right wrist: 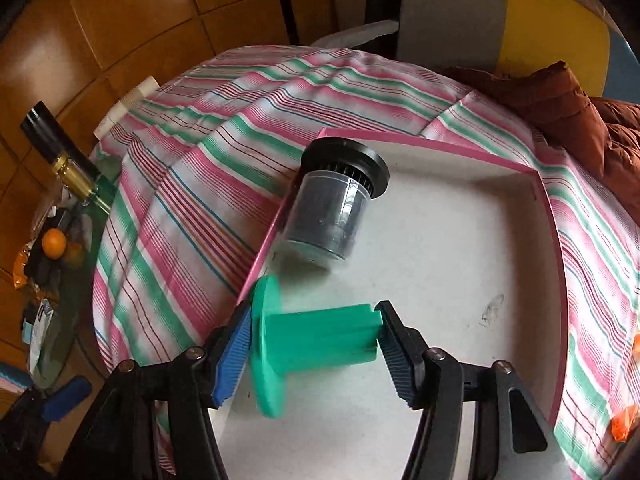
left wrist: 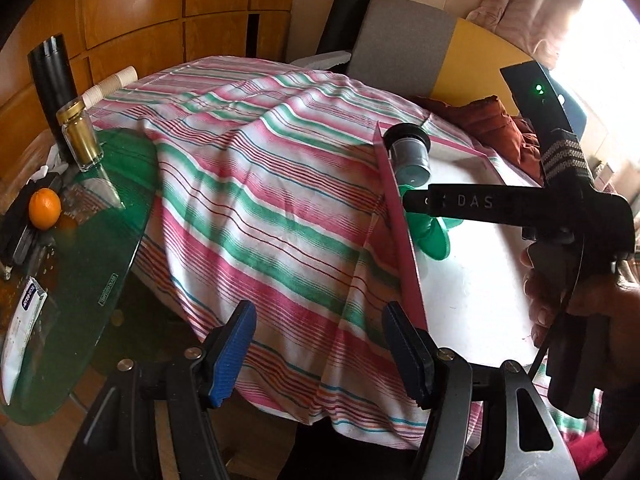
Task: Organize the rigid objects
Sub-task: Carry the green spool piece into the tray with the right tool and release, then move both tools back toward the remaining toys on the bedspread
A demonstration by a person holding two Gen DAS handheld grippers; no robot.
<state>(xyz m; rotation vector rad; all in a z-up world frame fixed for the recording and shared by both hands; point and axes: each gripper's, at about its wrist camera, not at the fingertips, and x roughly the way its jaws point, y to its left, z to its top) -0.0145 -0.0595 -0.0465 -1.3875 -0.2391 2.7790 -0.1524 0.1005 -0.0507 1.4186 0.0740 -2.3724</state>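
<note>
A white tray with pink walls [right wrist: 460,240] lies on the striped cloth [right wrist: 192,184]. A clear canister with a black pleated filter and black cap [right wrist: 336,212] lies tilted in its far left corner. My right gripper [right wrist: 316,344] hovers over the tray's near left part, with a green flanged spool [right wrist: 320,340] lying crosswise between its jaws. The pads sit at its two ends without squeezing it. In the left wrist view the tray [left wrist: 480,280], canister [left wrist: 408,156] and spool [left wrist: 434,240] show under the right gripper's finger [left wrist: 460,202], held by a hand. My left gripper [left wrist: 320,344] is open above the cloth, just left of the tray wall.
A green glass table [left wrist: 100,240] at the left carries a gold-lidded jar [left wrist: 82,140], a black bottle [left wrist: 52,80], an orange [left wrist: 45,208] and packets. Stacked paper cups [left wrist: 112,84] lie behind. A rust-brown jacket [right wrist: 560,120] lies beyond the tray. A grey chair back [left wrist: 404,40] stands behind.
</note>
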